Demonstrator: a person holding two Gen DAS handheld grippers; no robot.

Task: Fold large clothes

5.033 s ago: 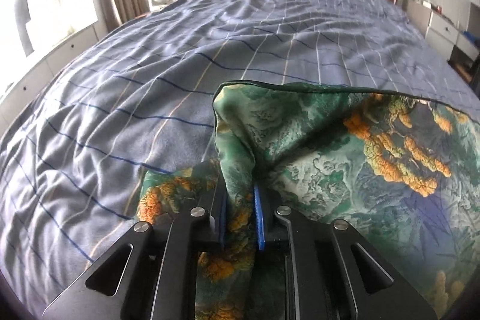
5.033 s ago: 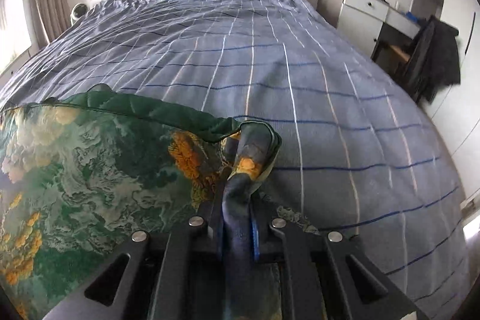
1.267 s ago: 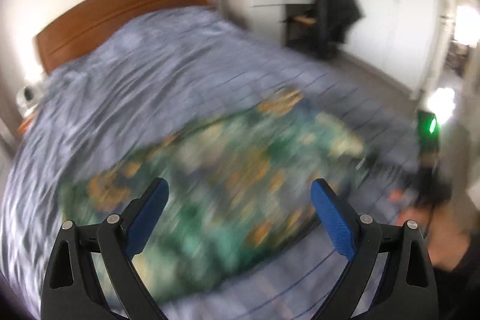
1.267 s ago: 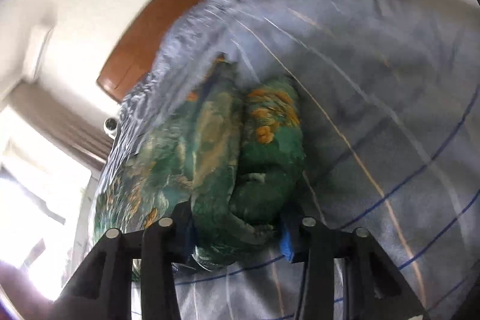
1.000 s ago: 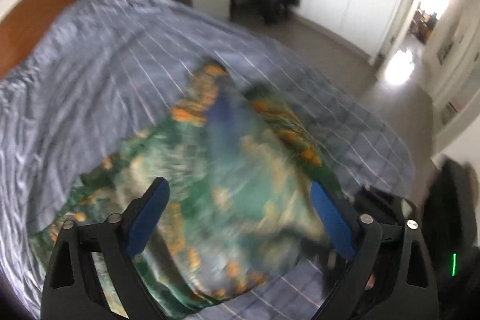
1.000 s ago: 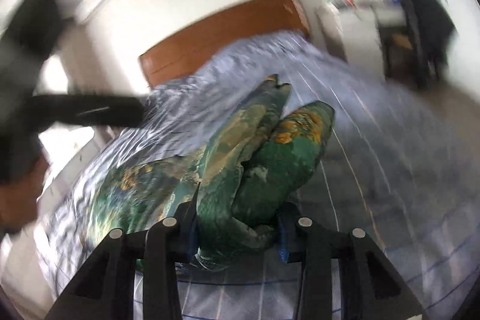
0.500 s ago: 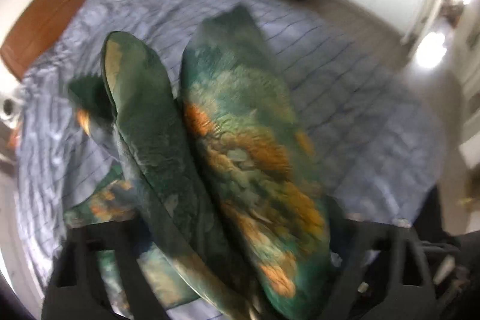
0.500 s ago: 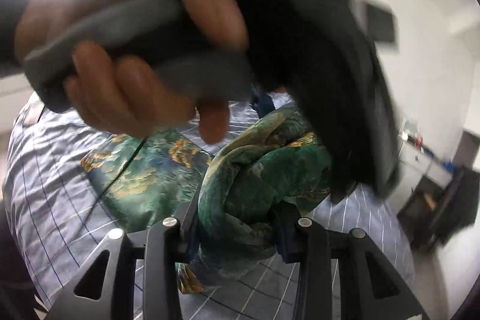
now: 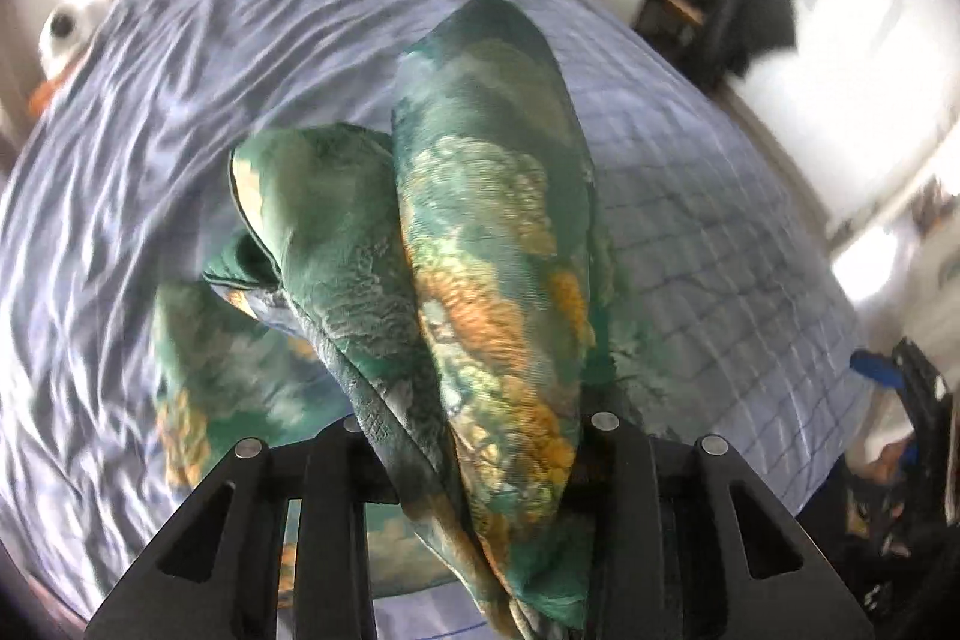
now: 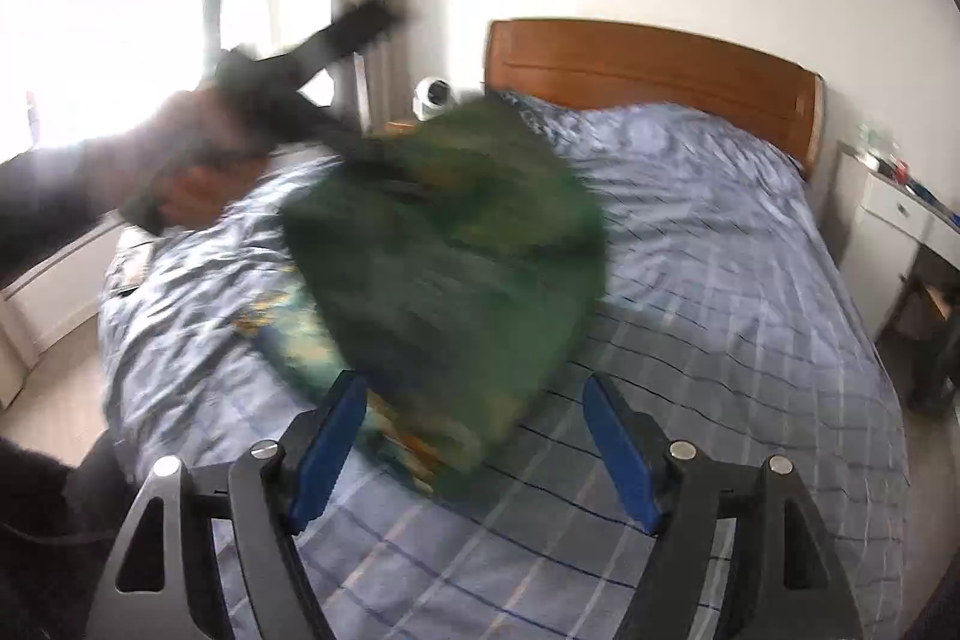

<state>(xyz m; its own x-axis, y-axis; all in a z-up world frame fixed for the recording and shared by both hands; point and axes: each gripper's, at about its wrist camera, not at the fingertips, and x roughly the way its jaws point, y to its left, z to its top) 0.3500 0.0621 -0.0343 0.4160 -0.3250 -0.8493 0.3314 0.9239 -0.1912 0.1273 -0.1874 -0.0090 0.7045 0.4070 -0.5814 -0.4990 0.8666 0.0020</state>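
Left tool (image 9: 480, 460) is clamped on a bunched fold of the green printed garment (image 9: 486, 244), which rises in two thick lobes straight ahead of its fingers and trails down to the bed (image 9: 690, 172) beneath; right tool (image 10: 474, 454) stands wide open with nothing between its blue pads (image 10: 327, 439), and the garment (image 10: 444, 256) hangs blurred just beyond them, held up from the left by the other tool (image 10: 354, 148) in a hand (image 10: 192, 172); one part of the cloth lies flat on the blue checked bedcover (image 10: 720, 292); one wooden headboard (image 10: 648, 70) backs the bed; one white device (image 10: 435, 97) sits beside it; one white dresser (image 10: 894, 220) stands at the right; one garment, two tools.
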